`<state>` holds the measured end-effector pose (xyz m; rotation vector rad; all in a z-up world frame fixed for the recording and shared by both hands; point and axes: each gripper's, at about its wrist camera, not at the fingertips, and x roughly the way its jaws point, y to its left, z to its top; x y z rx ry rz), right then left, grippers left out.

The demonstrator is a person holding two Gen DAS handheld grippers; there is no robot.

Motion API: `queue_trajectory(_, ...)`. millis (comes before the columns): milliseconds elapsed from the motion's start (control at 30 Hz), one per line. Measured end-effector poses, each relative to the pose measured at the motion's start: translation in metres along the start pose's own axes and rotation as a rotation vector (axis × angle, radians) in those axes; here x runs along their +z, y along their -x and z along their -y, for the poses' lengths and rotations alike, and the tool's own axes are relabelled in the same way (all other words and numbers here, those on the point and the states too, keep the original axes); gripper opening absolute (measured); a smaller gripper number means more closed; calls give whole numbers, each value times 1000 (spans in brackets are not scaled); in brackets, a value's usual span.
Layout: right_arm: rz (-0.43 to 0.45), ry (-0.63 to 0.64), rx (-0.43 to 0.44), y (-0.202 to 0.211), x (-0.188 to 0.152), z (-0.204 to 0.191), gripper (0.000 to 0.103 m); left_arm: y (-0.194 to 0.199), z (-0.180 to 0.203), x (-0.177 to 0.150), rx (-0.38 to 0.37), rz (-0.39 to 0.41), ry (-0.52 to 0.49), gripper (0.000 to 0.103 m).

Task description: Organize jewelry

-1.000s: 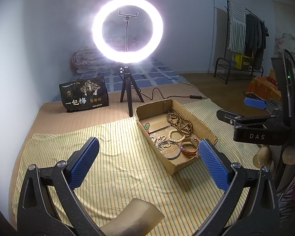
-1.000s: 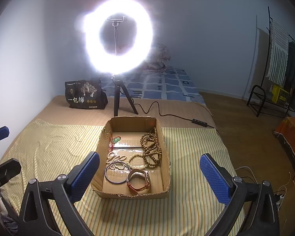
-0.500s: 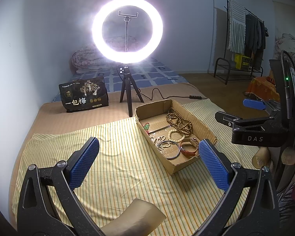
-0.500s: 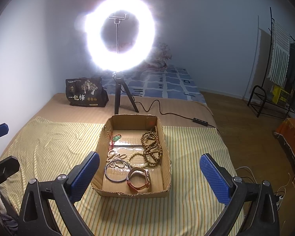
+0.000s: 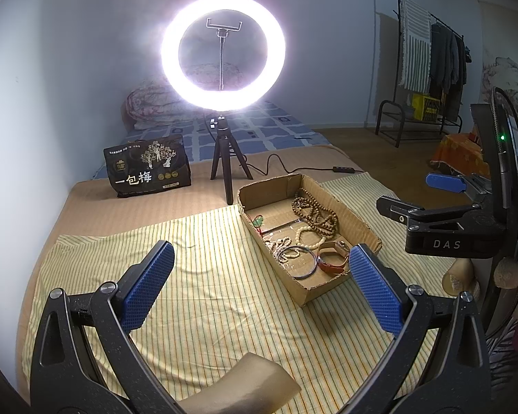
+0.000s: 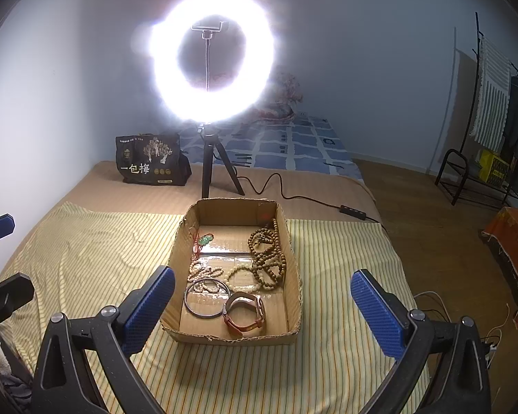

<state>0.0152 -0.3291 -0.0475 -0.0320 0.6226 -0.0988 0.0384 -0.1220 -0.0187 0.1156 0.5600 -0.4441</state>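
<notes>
Jewelry, namely wooden bead strands (image 6: 267, 255), pale bead bracelets (image 6: 207, 276), a metal bangle (image 6: 207, 298) and a leather-strap watch (image 6: 245, 312), all lies inside the cardboard box (image 6: 231, 339) while both the left gripper (image 5: 259, 296) and right gripper (image 6: 259, 310) hover spread and empty, fitting either sorting pending or gathering finished.

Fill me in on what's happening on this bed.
A person holds two grippers over a striped cloth, and neither holds anything. The left gripper and right gripper are both open and hang short of a cardboard box. Inside the box lie a watch, a bangle, bead strands and a green pendant. All the jewelry in view sits in the box, none on the cloth.
</notes>
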Motion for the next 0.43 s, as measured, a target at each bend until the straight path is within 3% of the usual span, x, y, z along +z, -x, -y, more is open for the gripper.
queue_trajectory(433, -11, -7, 2, -3, -2, 3, 103, 6, 0, -4, 31, 43, -14, 103)
